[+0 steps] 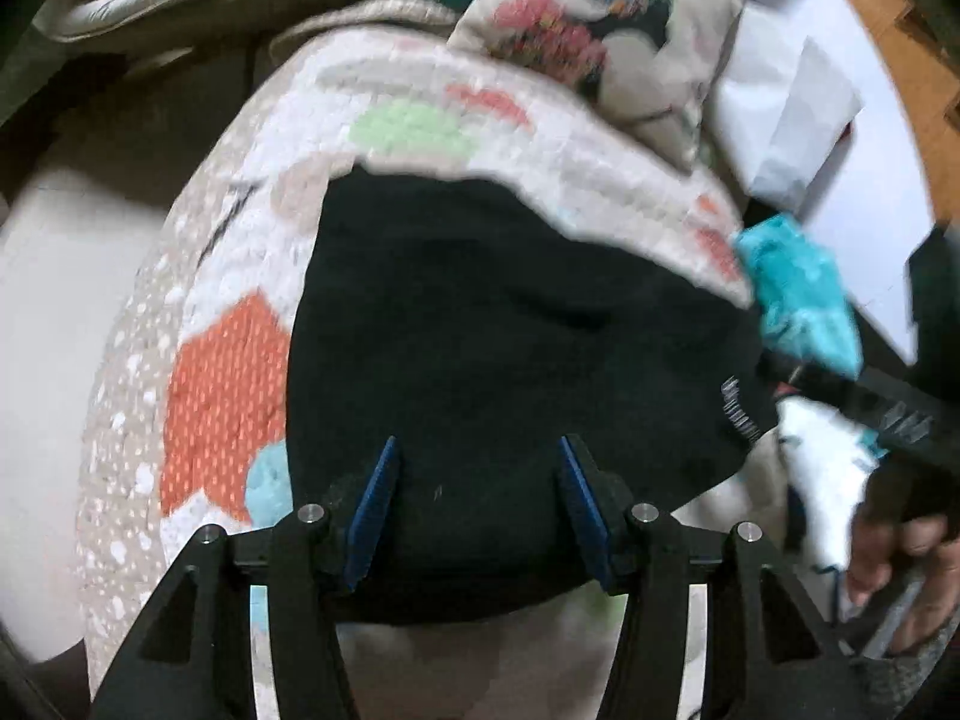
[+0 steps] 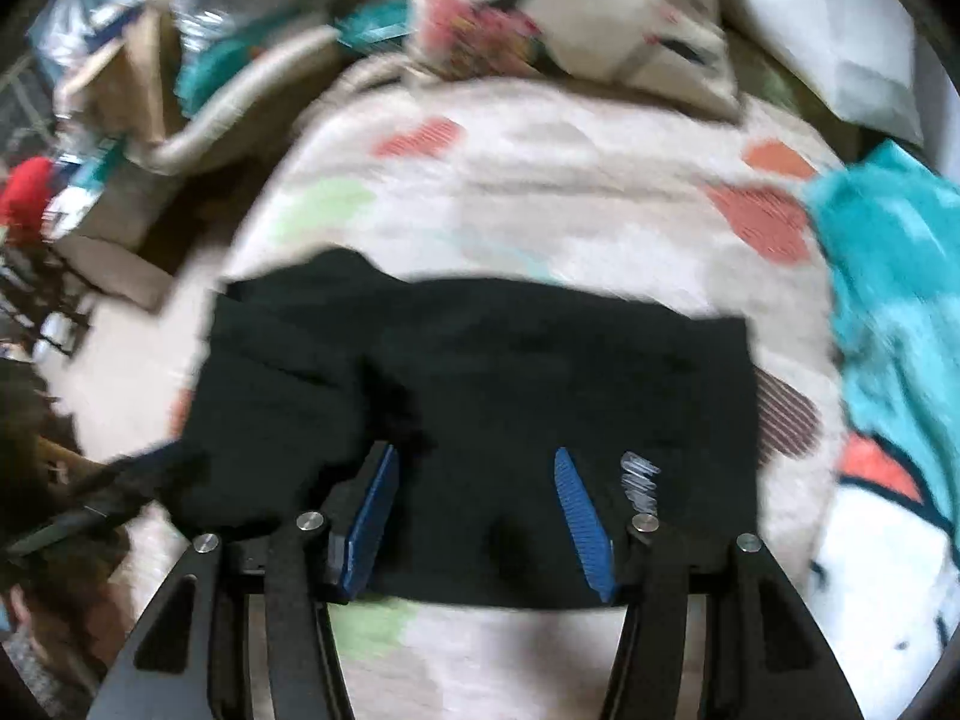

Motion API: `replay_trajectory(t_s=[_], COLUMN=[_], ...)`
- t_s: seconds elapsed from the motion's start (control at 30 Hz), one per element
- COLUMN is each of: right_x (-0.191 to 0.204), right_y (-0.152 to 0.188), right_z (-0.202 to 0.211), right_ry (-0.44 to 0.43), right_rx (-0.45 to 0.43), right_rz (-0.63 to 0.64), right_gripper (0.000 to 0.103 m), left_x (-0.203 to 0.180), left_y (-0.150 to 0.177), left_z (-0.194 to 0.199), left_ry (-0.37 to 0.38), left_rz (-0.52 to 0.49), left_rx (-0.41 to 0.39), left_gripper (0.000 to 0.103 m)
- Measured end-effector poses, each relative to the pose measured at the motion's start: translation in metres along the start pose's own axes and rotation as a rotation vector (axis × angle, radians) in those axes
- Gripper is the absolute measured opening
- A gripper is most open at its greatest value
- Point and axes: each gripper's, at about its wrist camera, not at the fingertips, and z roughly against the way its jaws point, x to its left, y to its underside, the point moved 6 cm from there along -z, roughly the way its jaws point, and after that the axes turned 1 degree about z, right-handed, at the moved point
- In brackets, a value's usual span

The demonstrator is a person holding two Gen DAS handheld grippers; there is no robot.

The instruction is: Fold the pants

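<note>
The black pants (image 1: 492, 360) lie folded in a compact bundle on a patterned quilt (image 1: 228, 360). My left gripper (image 1: 477, 450) is open, its blue pads spread above the pants' near edge with nothing between them. In the right wrist view the pants (image 2: 480, 396) lie as a wide black rectangle with white lettering (image 2: 639, 480) near the right side. My right gripper (image 2: 477, 459) is open over the near edge, holding nothing. The right gripper's black body (image 1: 888, 408) and the hand on it show at the right of the left wrist view.
A floral pillow (image 1: 600, 18) and white pillow (image 1: 798, 90) lie at the far end of the bed. A teal cloth (image 2: 894, 300) lies right of the pants. Boxes and clutter (image 2: 138, 72) stand off the bed's left side.
</note>
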Motion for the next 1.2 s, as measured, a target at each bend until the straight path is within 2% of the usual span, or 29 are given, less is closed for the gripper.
replay_trajectory(t_s=[0.07, 0.17, 0.27, 0.37, 0.4, 0.5, 0.53, 0.63, 0.7, 0.8, 0.9, 1.0, 1.03, 1.07, 1.1, 1.2], right_x=[0.022, 0.031, 0.017, 0.003, -0.006, -0.026, -0.028, -0.010, 0.020, 0.072, 0.118, 0.144, 0.148, 0.151, 0.156, 0.159], right_y=[0.002, 0.009, 0.038, 0.041, 0.038, 0.038, 0.039, 0.024, 0.003, -0.026, -0.048, -0.055, -0.054, -0.053, -0.050, -0.050], right_z=[-0.007, -0.042, -0.066, -0.054, -0.040, -0.010, -0.004, 0.000, -0.005, -0.028, -0.060, -0.095, -0.106, -0.116, -0.125, -0.129], right_ry=[-0.018, 0.106, 0.200, 0.150, 0.121, 0.062, 0.050, 0.027, -0.032, -0.110, -0.136, -0.127, -0.120, -0.107, -0.107, -0.087], right_rx=[0.017, 0.109, 0.215, 0.153, 0.101, -0.020, -0.039, -0.053, -0.045, 0.009, 0.073, 0.147, 0.176, 0.199, 0.232, 0.244], right_rz=[0.003, 0.089, 0.126, 0.042, -0.022, -0.154, -0.159, -0.072, 0.036, 0.203, 0.326, 0.385, 0.400, 0.419, 0.442, 0.479], right_gripper=[0.055, 0.055, 0.055, 0.056, 0.056, 0.057, 0.057, 0.057, 0.054, 0.053, 0.053, 0.053, 0.051, 0.036, 0.012, 0.007], left_x=[0.000, -0.005, -0.003, 0.002, 0.007, 0.033, 0.042, 0.071, 0.077, 0.071, 0.065, 0.056, 0.055, 0.053, 0.053, 0.053], left_y=[0.006, 0.009, 0.008, 0.002, -0.002, -0.016, -0.017, -0.010, -0.002, 0.002, 0.008, 0.011, 0.011, 0.012, 0.013, 0.016], left_z=[-0.005, -0.003, -0.004, 0.001, 0.005, 0.018, 0.021, 0.016, 0.007, 0.009, 0.010, 0.007, 0.006, 0.006, 0.005, 0.006], left_ry=[-0.031, -0.069, -0.062, -0.029, -0.017, -0.016, -0.018, -0.017, -0.002, -0.039, -0.091, -0.145, -0.154, -0.168, -0.183, -0.219], left_rz=[-0.015, -0.073, -0.060, -0.021, 0.003, 0.116, 0.159, 0.304, 0.356, 0.326, 0.285, 0.230, 0.221, 0.207, 0.192, 0.172], left_rx=[0.005, -0.004, 0.005, 0.001, -0.012, -0.071, -0.080, -0.060, -0.032, -0.059, -0.081, -0.090, -0.094, -0.100, -0.104, -0.118], left_gripper=[0.053, 0.053, 0.053, 0.053, 0.053, 0.053, 0.053, 0.053, 0.053, 0.053, 0.053, 0.053, 0.053, 0.053, 0.053, 0.053])
